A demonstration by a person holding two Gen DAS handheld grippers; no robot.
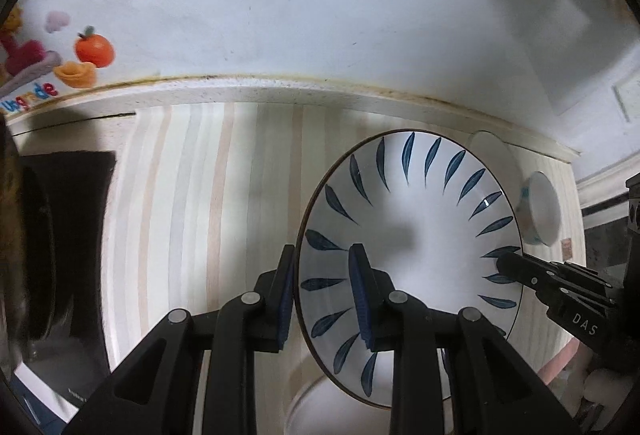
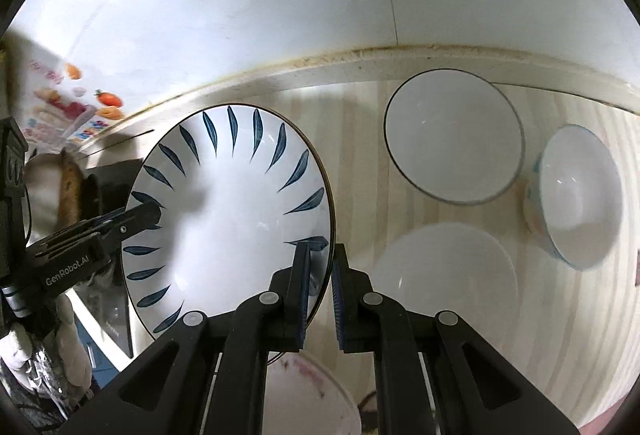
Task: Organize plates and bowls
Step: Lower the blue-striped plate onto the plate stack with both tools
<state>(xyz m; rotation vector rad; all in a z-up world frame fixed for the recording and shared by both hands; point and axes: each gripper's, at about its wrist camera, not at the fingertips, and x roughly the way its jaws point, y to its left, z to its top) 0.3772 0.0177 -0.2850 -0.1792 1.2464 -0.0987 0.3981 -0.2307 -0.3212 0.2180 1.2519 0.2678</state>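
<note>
Two grippers: both clamp one plate by opposite edges, above the striped table (image 2: pixel 460 375).
Plate (image 1: pixel 416 235): white, round, thin dark rim, ring of blue leaf strokes; tilted, held off the tabletop.
Left gripper (image 1: pixel 326 295): jaws narrow, pinching the plate's left rim, one finger over the face, one behind.
Right gripper (image 2: pixel 320 287): jaws narrow, gripping the plate's right rim.
Nearby: dark-rimmed white bowl (image 2: pixel 454 137), blue-patterned bowl (image 2: pixel 576 195), plain white plate (image 2: pixel 444 275) on the table.

Blue-leaf plate (image 2: pixel 228 215) held tilted beside two white bowls (image 2: pixel 454 137).
</note>
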